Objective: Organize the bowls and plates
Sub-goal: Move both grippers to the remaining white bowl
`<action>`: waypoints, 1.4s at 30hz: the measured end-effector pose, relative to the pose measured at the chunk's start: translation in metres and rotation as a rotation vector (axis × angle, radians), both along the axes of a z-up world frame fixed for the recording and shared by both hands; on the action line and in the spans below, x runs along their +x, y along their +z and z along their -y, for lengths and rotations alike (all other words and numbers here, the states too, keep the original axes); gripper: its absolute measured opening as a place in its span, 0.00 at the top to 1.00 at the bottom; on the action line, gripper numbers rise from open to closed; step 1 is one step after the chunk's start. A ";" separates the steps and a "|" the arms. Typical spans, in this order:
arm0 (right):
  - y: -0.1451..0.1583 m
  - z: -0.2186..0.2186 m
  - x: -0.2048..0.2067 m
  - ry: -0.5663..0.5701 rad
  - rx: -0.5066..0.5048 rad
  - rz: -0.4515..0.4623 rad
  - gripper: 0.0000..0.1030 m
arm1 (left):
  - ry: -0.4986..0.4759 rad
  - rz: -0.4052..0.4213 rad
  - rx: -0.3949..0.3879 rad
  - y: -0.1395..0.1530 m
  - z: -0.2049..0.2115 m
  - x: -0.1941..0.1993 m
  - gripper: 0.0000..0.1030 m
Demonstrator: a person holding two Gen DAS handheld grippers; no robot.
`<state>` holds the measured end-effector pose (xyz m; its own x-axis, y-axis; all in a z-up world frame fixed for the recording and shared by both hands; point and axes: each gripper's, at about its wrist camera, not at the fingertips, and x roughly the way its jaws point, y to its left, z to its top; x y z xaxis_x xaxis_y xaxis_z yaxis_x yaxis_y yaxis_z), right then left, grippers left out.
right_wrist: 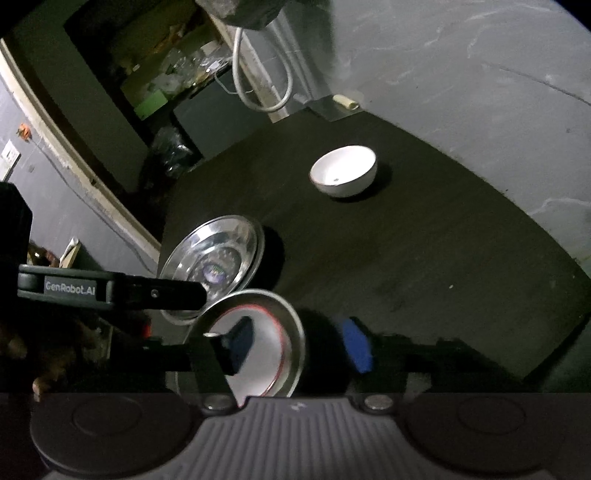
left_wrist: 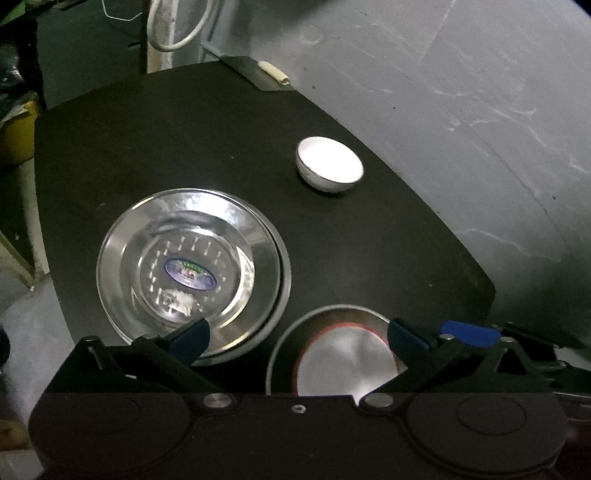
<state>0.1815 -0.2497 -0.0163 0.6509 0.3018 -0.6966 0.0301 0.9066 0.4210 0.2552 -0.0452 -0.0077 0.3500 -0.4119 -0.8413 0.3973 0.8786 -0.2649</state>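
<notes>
A: Steel and white ceramic on a dark, matte tabletop (left_wrist: 184, 147). What lies nearest the cameras?

B: The left gripper (left_wrist: 297, 338), jaws spread wide with nothing between the pads. Under it sits a metal bowl (left_wrist: 291, 332) with a white, red-rimmed dish (left_wrist: 343, 362) nested inside. One blue-padded finger (left_wrist: 195, 338) overlaps the rim of the neighbouring plates; the other stands over the bowl's far side.

A: And the right gripper?

B: The right gripper (right_wrist: 299, 345) is also parted. In its own view one finger (right_wrist: 238, 345) hangs over the white dish (right_wrist: 258, 354), the other blue pad (right_wrist: 356, 345) stands outside the metal bowl (right_wrist: 295, 332). Neither pad visibly presses on the wall, though blur leaves contact uncertain. The left gripper (right_wrist: 110, 290) crosses this view as a black bar at the left.

A: Next outward?

B: Two stacked steel plates (left_wrist: 192, 269), just beside the bowl, the upper one bearing an oval label at its centre. In the right wrist view the stack (right_wrist: 214, 258) reads as tilted, a fisheye effect or real, I cannot tell.

A: Farthest?

B: A small white bowl (left_wrist: 328, 164), upright, alone, well apart from the others, near the table's far edge (right_wrist: 343, 171). Behind it a grey wall (left_wrist: 461, 92) and a looped white cable (left_wrist: 177, 26).
</notes>
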 end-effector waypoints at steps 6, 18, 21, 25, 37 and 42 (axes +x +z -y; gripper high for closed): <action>-0.002 0.016 0.010 -0.034 0.013 0.004 0.06 | 0.053 -0.004 0.018 -0.001 0.004 0.012 0.01; -0.014 0.039 0.048 -0.031 -0.028 0.018 0.00 | 0.180 -0.022 0.030 -0.012 0.017 0.047 0.01; -0.018 0.047 0.063 -0.034 -0.038 0.017 0.00 | 0.219 -0.008 0.028 -0.015 0.023 0.063 0.01; -0.021 0.055 0.088 -0.036 -0.060 0.019 0.00 | 0.207 0.034 0.059 -0.019 0.040 0.090 0.01; -0.031 0.069 0.168 -0.121 -0.177 0.023 0.00 | 0.132 0.150 0.135 -0.031 0.092 0.155 0.01; -0.038 0.072 0.187 -0.112 -0.208 0.026 0.00 | 0.101 0.156 0.148 -0.037 0.101 0.165 0.01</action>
<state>0.3683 -0.3215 -0.0540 0.6908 0.0784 -0.7187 0.1271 0.9654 0.2275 0.4205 -0.1466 -0.0446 0.5140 -0.2445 -0.8222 0.3313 0.9407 -0.0726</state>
